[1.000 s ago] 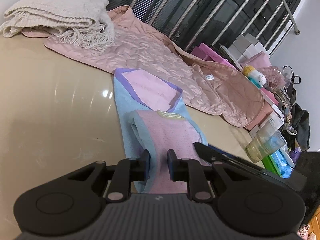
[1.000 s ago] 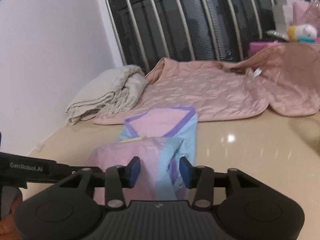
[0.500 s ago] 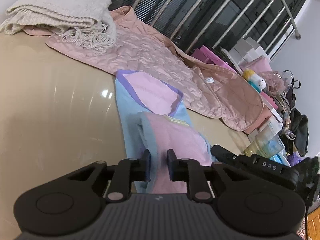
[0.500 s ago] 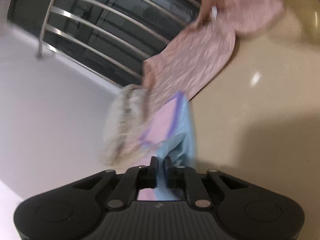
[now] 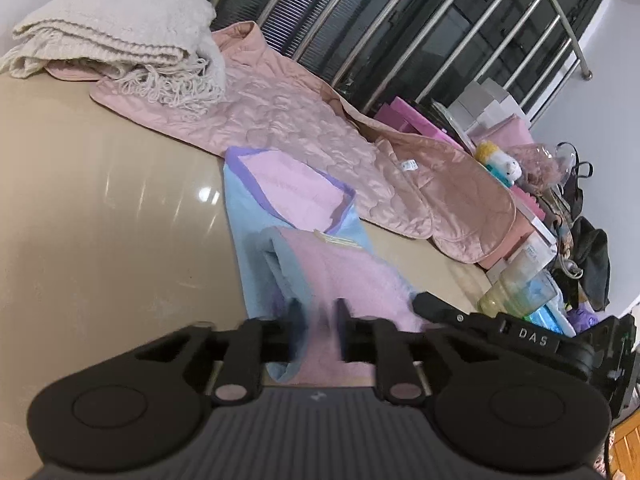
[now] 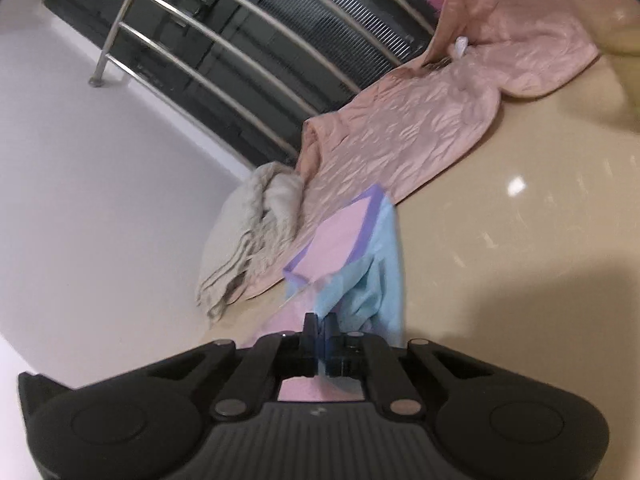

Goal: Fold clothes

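A pink and light-blue garment (image 5: 304,240) with purple trim lies half folded on the beige table. My left gripper (image 5: 318,312) is shut on the garment's near edge, with cloth between the fingers. My right gripper (image 6: 319,322) is shut on a blue fold of the same garment (image 6: 352,248) and is rolled to one side. The right gripper's black body (image 5: 500,330) shows at the lower right of the left wrist view, beside the garment.
A pink quilted jacket (image 5: 320,120) lies behind the garment, with a folded cream knit blanket (image 5: 116,40) on its left end. Metal railing (image 5: 400,20) runs along the back. Boxes, cups and bags (image 5: 532,272) crowd the right edge of the table (image 5: 100,240).
My right gripper closed on the garment's blue edge and rolled sideways while lifting it. My left gripper stayed shut on the near edge, and the pink fold shifted toward the right.
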Demonstrator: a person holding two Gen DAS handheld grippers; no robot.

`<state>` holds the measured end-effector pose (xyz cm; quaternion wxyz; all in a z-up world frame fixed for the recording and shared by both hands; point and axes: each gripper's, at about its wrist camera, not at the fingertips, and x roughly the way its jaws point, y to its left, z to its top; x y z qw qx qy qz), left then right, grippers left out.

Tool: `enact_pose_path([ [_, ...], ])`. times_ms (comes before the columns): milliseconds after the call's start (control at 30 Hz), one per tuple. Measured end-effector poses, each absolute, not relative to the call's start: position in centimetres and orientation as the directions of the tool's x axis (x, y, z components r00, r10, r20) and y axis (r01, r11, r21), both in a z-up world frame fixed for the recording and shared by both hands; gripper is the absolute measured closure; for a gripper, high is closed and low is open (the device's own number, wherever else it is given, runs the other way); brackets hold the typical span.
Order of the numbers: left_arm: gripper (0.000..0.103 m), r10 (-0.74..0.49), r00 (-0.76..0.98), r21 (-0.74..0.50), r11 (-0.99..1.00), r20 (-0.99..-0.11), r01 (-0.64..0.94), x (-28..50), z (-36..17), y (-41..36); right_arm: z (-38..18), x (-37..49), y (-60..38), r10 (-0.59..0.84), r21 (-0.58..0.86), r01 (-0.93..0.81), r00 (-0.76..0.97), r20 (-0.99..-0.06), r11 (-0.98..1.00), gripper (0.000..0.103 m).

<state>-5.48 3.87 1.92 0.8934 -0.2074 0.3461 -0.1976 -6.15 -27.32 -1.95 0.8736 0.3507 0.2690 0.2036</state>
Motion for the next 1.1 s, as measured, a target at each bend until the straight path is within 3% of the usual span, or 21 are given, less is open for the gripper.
enact_pose_path([
  [33,0.063,-0.497,0.681,-0.503,0.837,-0.538,0.214,-5.4,1.8,3.7,-1.7,-6.4,-27.3,0.533,0.7,-0.17,0.775,-0.34,0.694,0.091],
  [100,0.065,-0.497,0.678,-0.494,0.841,-0.541,0.222,-5.4,1.6,3.4,-1.5,-6.4,-26.7,0.525,0.664,-0.18,0.769,-0.365,0.726,0.088],
  [167,0.09,-0.491,0.67,-0.494,0.844,-0.557,0.208,-4.9,1.2,3.0,-1.6,-6.2,-25.9,0.511,0.629,-0.175,0.759,-0.404,0.758,0.091],
  [200,0.091,-0.489,0.669,-0.498,0.844,-0.56,0.2,-4.7,0.9,3.1,-1.9,-6.1,-25.9,0.507,0.634,-0.163,0.758,-0.41,0.756,0.099],
  [500,0.095,-0.552,0.611,-0.547,0.808,-0.568,0.221,-7.0,0.2,4.9,-3.1,-9.4,-26.6,0.532,0.718,-0.098,0.741,-0.41,0.69,0.101],
  [600,0.084,-0.57,0.591,-0.534,0.805,-0.571,0.259,-8.8,1.2,5.7,-1.9,-12.4,-26.1,0.548,0.661,-0.158,0.713,-0.437,0.733,0.099],
  [633,0.074,-0.556,0.609,-0.513,0.816,-0.566,0.269,-9.1,1.9,5.8,-1.2,-13.1,-26.1,0.536,0.635,-0.175,0.723,-0.436,0.753,0.095],
  [667,0.07,-0.541,0.629,-0.484,0.828,-0.558,0.283,-9.0,2.6,5.6,-0.4,-13.4,-26.2,0.514,0.599,-0.192,0.743,-0.428,0.777,0.095],
  [767,0.073,-0.496,0.644,-0.414,0.863,-0.582,0.291,-7.3,2.7,3.8,1.6,-12.8,-25.6,0.459,0.491,-0.241,0.798,-0.391,0.837,0.095],
  [800,0.076,-0.483,0.641,-0.393,0.872,-0.597,0.292,-6.7,2.4,3.0,1.5,-12.2,-25.2,0.455,0.466,-0.251,0.796,-0.4,0.848,0.095],
  [833,0.087,-0.47,0.637,-0.371,0.881,-0.611,0.294,-6.0,2.2,2.2,1.3,-11.5,-24.6,0.454,0.444,-0.26,0.788,-0.416,0.858,0.095],
  [933,0.088,-0.433,0.643,-0.31,0.901,-0.632,0.302,-5.3,1.3,0.5,0.3,-9.7,-23.1,0.433,0.362,-0.276,0.759,-0.486,0.89,0.096],
  [1000,0.085,-0.442,0.639,-0.331,0.896,-0.629,0.295,-5.4,1.3,1.1,-0.7,-9.8,-22.9,0.415,0.329,-0.274,0.753,-0.511,0.904,0.096],
  [1100,0.065,-0.482,0.649,-0.392,0.872,-0.588,0.293,-5.0,3.1,3.0,0.1,-9.8,-23.5,0.419,0.348,-0.264,0.744,-0.521,0.9,0.09],
])
